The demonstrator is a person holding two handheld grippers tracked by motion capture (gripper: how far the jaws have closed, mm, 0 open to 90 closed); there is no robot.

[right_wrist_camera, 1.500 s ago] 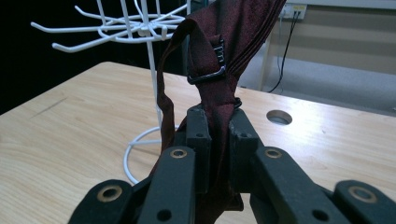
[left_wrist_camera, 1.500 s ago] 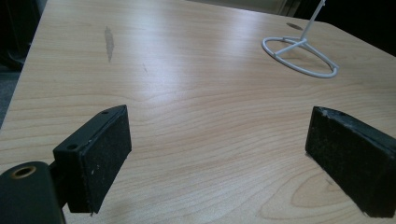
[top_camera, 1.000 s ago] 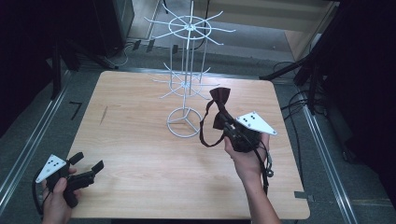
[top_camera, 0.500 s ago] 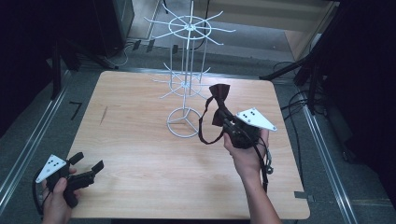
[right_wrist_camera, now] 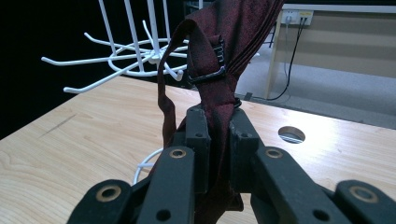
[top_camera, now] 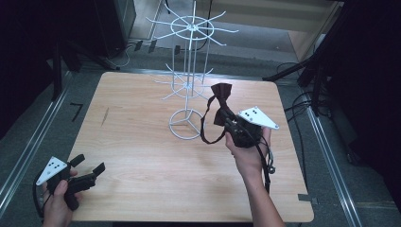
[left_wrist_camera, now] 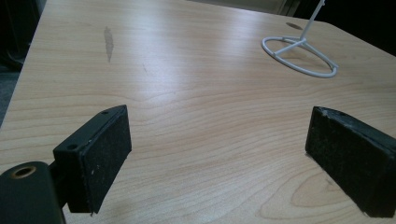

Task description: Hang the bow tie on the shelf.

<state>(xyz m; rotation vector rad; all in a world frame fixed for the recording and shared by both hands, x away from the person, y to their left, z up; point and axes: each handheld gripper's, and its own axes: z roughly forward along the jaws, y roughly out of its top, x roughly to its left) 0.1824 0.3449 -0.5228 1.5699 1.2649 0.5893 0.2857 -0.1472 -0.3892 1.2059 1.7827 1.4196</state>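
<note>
Up close we see our right tool (right_wrist_camera: 217, 135) clamping the dark red bow tie (right_wrist_camera: 224, 56) below its black clasp (right_wrist_camera: 210, 65); our left tool (left_wrist_camera: 224, 154) gapes wide over bare surface (left_wrist_camera: 196, 93).

We count one table (top_camera: 142, 156), light wood, and on it one white wire display rack (top_camera: 189, 85) with two tiers of spokes and a single ring base. There's one dark red bow tie (top_camera: 221, 106), with one strap loop hanging from it and one black clasp showing in the right gripper view. We've got two tongs: the left tongs (top_camera: 90, 166) and the right tongs (top_camera: 227, 120), each carrying one grey three-cornered plate. Two hands, one per tool.
</note>
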